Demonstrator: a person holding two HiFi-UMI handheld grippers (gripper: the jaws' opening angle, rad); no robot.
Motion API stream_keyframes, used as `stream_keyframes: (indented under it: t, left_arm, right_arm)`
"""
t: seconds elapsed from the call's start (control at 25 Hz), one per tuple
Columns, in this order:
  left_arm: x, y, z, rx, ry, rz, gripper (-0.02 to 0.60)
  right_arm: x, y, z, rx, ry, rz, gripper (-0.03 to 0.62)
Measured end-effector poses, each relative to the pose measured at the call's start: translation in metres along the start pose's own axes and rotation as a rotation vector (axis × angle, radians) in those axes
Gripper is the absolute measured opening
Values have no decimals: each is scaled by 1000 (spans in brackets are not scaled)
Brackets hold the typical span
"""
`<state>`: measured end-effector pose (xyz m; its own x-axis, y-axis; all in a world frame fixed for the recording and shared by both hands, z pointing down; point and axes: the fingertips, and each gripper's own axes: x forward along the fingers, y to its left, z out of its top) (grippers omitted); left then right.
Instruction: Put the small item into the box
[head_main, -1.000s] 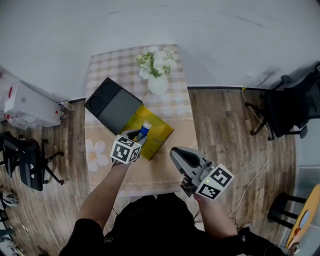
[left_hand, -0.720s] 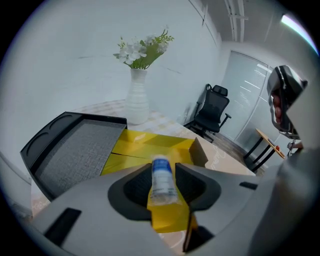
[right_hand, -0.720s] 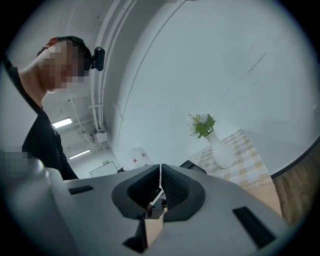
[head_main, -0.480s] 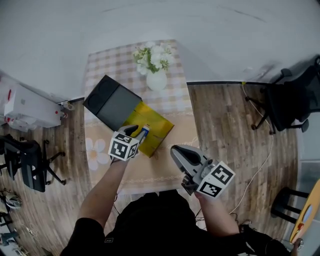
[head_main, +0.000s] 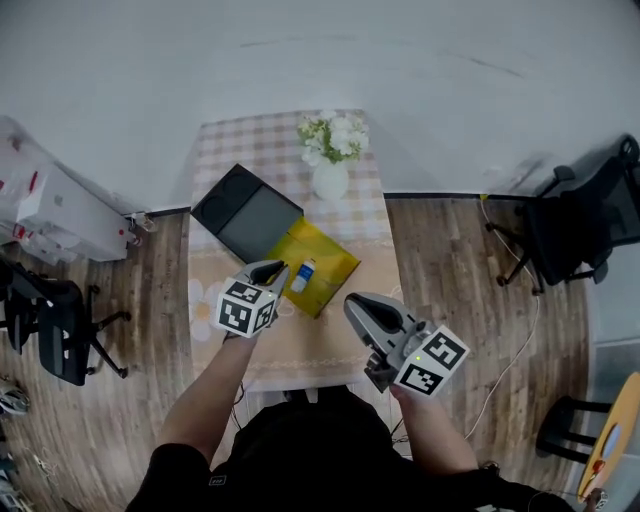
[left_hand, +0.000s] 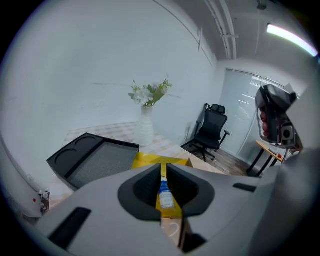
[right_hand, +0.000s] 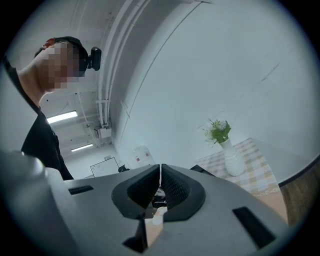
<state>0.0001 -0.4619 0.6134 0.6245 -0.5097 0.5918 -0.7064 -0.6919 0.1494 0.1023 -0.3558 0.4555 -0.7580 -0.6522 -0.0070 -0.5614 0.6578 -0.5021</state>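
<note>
The small item, a white tube with a blue label (head_main: 303, 275), lies inside the open yellow box (head_main: 330, 262) on the table. In the left gripper view the tube (left_hand: 165, 194) shows through the slit between the jaws, down in the box (left_hand: 147, 160). My left gripper (head_main: 272, 271) hangs above the box's near left edge, apart from the tube. Its jaws have just been closing and stand nearly together with nothing between them (left_hand: 163, 168). My right gripper (head_main: 353, 304) hovers over the table's near right edge, shut and empty (right_hand: 160, 171).
A black tray-like lid (head_main: 245, 212) lies beside the yellow box at the back left. A white vase of flowers (head_main: 331, 178) stands at the table's far end on the checked cloth (head_main: 255, 140). Office chairs (head_main: 570, 225) stand on the wooden floor.
The left gripper has drawn back and up from the yellow box and its jaws have closed. The tube, earlier at its fingertips, now lies in the box, clear of the gripper.
</note>
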Motion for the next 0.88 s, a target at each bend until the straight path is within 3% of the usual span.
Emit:
stream_keyframes:
  t: [0.4, 0.68, 0.88]
  left_arm:
    - [-92, 0, 13, 16, -173, 0, 20]
    - [-154, -17, 25, 18, -290, -53, 20]
    - [-193, -24, 44, 48, -383, -46, 20]
  right_arm:
    - [19, 74, 15, -111, -21, 26, 38]
    - [8, 109, 25, -182, -68, -30, 38]
    - [3, 123, 39, -236, -91, -50, 38]
